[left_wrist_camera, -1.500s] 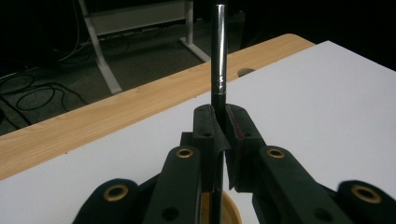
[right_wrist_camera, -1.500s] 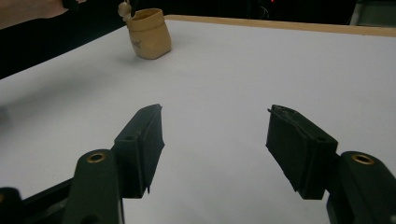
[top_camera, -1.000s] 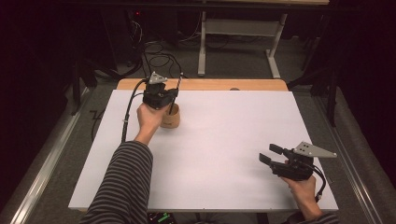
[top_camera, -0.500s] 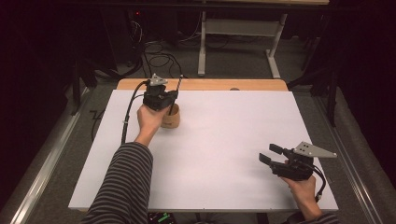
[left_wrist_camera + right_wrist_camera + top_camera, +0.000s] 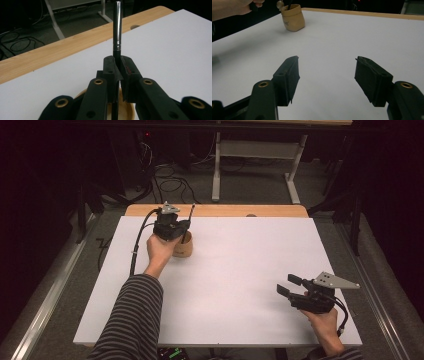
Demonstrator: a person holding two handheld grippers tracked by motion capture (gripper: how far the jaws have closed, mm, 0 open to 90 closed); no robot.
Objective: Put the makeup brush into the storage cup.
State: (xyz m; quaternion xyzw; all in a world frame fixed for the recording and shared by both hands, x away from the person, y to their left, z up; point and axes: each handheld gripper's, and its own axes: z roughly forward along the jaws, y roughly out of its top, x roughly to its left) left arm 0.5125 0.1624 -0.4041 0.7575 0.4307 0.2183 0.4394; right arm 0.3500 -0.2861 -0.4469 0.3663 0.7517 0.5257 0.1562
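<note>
A small wooden cup (image 5: 183, 248) stands on the white table top (image 5: 235, 270) at the far left; it also appears in the right gripper view as a tan cup (image 5: 293, 18). My left gripper (image 5: 118, 62) hangs over the cup's rim (image 5: 127, 110), shut on a thin black pen (image 5: 117, 27) with a silver band; the pen passes between the jaws down into the cup. In the high view the left gripper (image 5: 175, 231) sits right above the cup. My right gripper (image 5: 286, 285) rests near the front right edge, open, nothing between its jaws (image 5: 327, 75).
A wooden strip (image 5: 215, 210) runs along the table's far edge, with a round hole (image 5: 135, 26) in it. Beyond it are cables (image 5: 170, 175) and a desk frame (image 5: 255, 160) on the floor. A striped sleeve (image 5: 132, 315) reaches in from the front left.
</note>
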